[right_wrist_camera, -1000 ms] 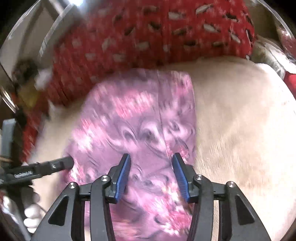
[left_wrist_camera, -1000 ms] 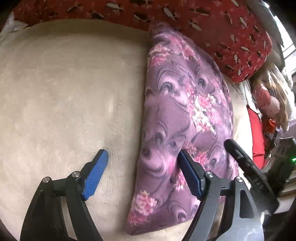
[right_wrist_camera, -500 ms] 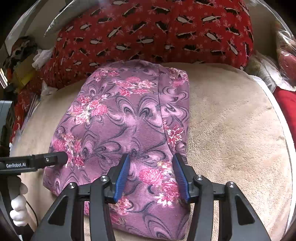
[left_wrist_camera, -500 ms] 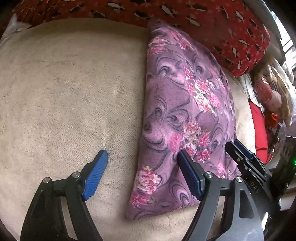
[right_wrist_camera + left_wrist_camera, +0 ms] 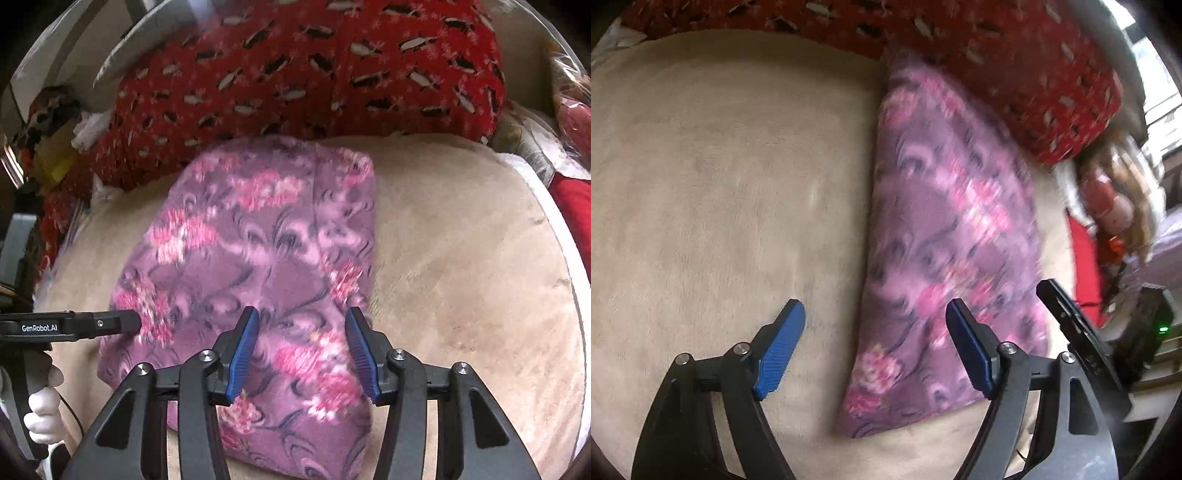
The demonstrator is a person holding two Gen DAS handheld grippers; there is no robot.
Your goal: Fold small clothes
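A folded purple floral garment [image 5: 258, 266] lies flat on a beige plush blanket [image 5: 461, 277], its far end against a red patterned cushion [image 5: 314, 74]. It forms a long, roughly rectangular packet, with a lengthwise fold line down its right part in the right wrist view.

The left tongs [image 5: 875, 343] stand wide apart with nothing between the blue pads. Their left pad [image 5: 781, 347] is over bare blanket [image 5: 720, 184], the right pad over the near part of the garment [image 5: 942, 229], so the garment's left edge runs between them. Whether the pads touch the fabric cannot be told.

The right tongs [image 5: 299, 350] are about half apart, over the near end of the garment, with cloth showing behind the gap but not pinched by the pads. In the left wrist view, one black finger of the right tongs [image 5: 1067, 314] reaches in by the garment's right edge. In the right wrist view, one black finger of the left tongs [image 5: 92, 325], lettered "GenRobot.AI", points at the garment's left edge; a white-gloved hand [image 5: 40, 413] grips its handle below.

Both pictures are blurred. To the right of the blanket lie red fabric [image 5: 1086, 258] and some clutter, too unclear to name.
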